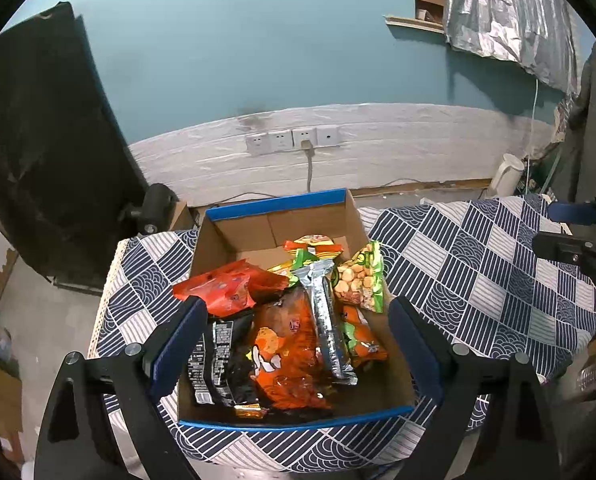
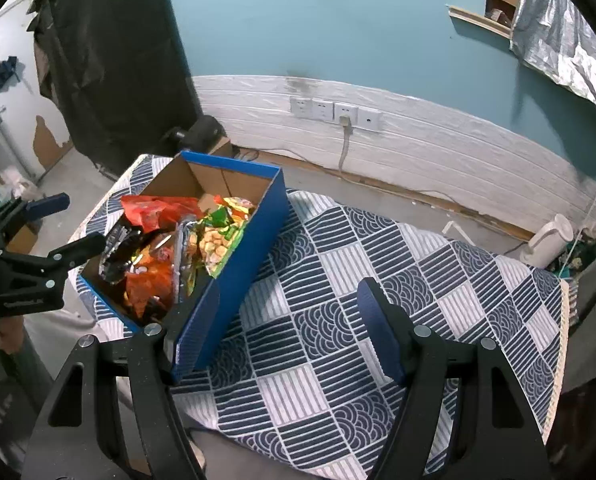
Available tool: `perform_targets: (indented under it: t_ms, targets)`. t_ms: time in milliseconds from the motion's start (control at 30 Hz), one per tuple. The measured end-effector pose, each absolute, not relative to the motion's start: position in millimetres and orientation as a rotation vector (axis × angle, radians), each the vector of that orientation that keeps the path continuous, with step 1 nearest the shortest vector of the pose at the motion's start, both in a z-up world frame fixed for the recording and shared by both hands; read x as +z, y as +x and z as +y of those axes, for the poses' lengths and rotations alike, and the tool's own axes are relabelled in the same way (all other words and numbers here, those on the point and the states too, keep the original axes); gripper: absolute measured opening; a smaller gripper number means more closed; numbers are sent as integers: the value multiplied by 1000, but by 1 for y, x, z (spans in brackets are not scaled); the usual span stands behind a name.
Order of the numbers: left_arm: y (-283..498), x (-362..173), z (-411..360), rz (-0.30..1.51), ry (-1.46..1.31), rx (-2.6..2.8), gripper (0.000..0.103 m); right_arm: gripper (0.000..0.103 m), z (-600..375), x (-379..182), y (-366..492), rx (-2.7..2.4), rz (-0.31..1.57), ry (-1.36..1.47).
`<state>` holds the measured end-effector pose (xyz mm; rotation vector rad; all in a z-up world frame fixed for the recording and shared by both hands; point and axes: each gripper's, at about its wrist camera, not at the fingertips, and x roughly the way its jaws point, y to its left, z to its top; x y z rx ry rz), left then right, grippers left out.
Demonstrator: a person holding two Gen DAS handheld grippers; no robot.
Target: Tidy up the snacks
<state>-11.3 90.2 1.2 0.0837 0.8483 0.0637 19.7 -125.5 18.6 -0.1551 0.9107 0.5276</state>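
A blue cardboard box (image 1: 278, 204) sits on the patterned tablecloth and holds several snack packets: a red bag (image 1: 226, 284), an orange bag (image 1: 286, 344), a black bag (image 1: 218, 360), a silver packet (image 1: 325, 312) and a green bag of puffs (image 1: 357, 280). My left gripper (image 1: 298, 340) is open and empty, hovering above the box's near end. My right gripper (image 2: 286, 320) is open and empty over the cloth, right of the box (image 2: 242, 264). The left gripper also shows in the right wrist view (image 2: 70, 224), and the right gripper at the edge of the left wrist view (image 1: 553, 224).
The round table carries a navy and white patterned cloth (image 2: 377, 280). A white kettle (image 2: 545, 244) stands on the floor by the wall. Wall sockets with a plugged cable (image 1: 298, 140) are behind the table. A black covered object (image 1: 46, 140) stands at the left.
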Motion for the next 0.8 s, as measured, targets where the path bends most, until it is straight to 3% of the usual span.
perform_targets:
  t_ms: [800]
  targets:
    - [0,-4,73,873,113,47,93,72,-145,11,26,515,925,-142]
